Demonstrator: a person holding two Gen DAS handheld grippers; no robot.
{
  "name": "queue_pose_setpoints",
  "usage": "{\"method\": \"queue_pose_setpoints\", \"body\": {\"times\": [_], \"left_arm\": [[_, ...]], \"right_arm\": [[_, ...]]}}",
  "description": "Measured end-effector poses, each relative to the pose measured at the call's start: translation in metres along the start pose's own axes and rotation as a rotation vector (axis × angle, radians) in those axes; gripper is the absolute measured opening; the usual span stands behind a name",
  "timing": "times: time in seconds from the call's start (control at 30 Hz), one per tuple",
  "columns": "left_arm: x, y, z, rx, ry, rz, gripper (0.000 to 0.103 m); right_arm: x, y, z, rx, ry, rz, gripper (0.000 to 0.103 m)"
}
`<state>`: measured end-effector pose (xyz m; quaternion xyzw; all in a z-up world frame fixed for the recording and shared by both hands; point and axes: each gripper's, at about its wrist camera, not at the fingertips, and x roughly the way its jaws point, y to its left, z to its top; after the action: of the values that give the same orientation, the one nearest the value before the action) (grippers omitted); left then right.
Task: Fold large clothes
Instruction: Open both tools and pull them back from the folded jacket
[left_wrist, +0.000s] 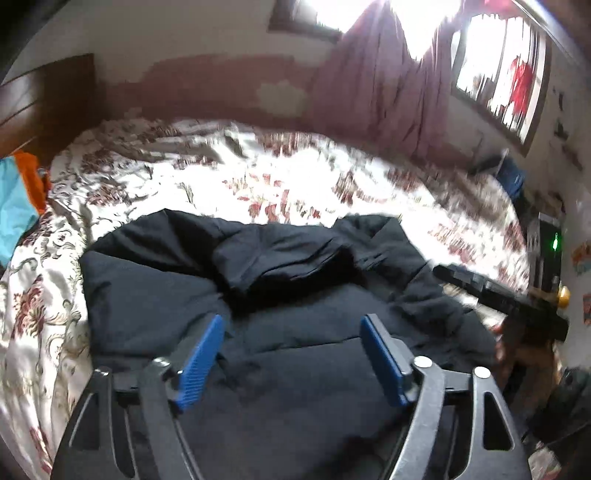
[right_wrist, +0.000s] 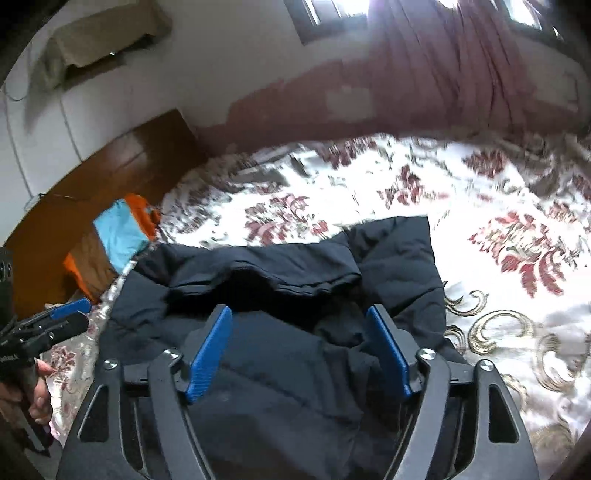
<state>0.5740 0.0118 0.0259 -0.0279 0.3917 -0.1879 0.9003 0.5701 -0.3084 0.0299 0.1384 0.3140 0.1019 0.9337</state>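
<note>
Jaws of the left gripper (left_wrist: 293, 334) stand wide apart, holding nothing, its blue ribbed pads (left_wrist: 201, 356) over the puffy black padded jacket (left_wrist: 258, 295). The right gripper (right_wrist: 299, 326) is likewise spread and unloaded above the same garment, which lies bunched on the floral white-and-maroon bedspread (right_wrist: 498, 240) ahead. Contact with fabric cannot be told; background is motion-blurred.

Right gripper (right_wrist: 299, 350) — jaws apart — over a dark jacket (right_wrist: 280, 280) on the floral bedspread (right_wrist: 498, 229).
</note>
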Motion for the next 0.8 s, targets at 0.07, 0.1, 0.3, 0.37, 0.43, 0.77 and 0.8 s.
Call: {"method": "queue_pose_setpoints", "body": {"times": [0.07,0.1,0.3,0.37,0.43,0.77,0.8], "left_arm": [[-0.023,-0.007,-0.002,-0.020,-0.048,0.015,0.087],[-0.037,-0.011,-0.004,-0.030,-0.071,0.024,0.091],[-0.099,-0.029,-0.011,-0.071,-0.162,0.097,0.102],[-0.120,-0.035,-0.018,-0.080,-0.194,0.102,0.102],[-0.138,-0.044,-0.024,-0.084,-0.218,0.114,0.102],[-0.210,-0.097,-0.068,-0.044,-0.347,0.216,0.102],[-0.216,-0.102,-0.073,-0.033,-0.353,0.227,0.103]], "right_arm": [[-0.020,0.005,0.000,-0.005,-0.031,0.014,0.082],[-0.032,0.009,0.000,-0.013,-0.047,0.016,0.087],[-0.097,0.025,-0.008,-0.045,-0.138,0.014,0.095],[-0.118,0.033,-0.012,-0.063,-0.161,0.015,0.098],[-0.141,0.039,-0.016,-0.090,-0.185,0.017,0.100],[-0.234,0.069,-0.050,-0.203,-0.254,0.031,0.101],[-0.240,0.070,-0.054,-0.207,-0.258,0.030,0.101]]}}
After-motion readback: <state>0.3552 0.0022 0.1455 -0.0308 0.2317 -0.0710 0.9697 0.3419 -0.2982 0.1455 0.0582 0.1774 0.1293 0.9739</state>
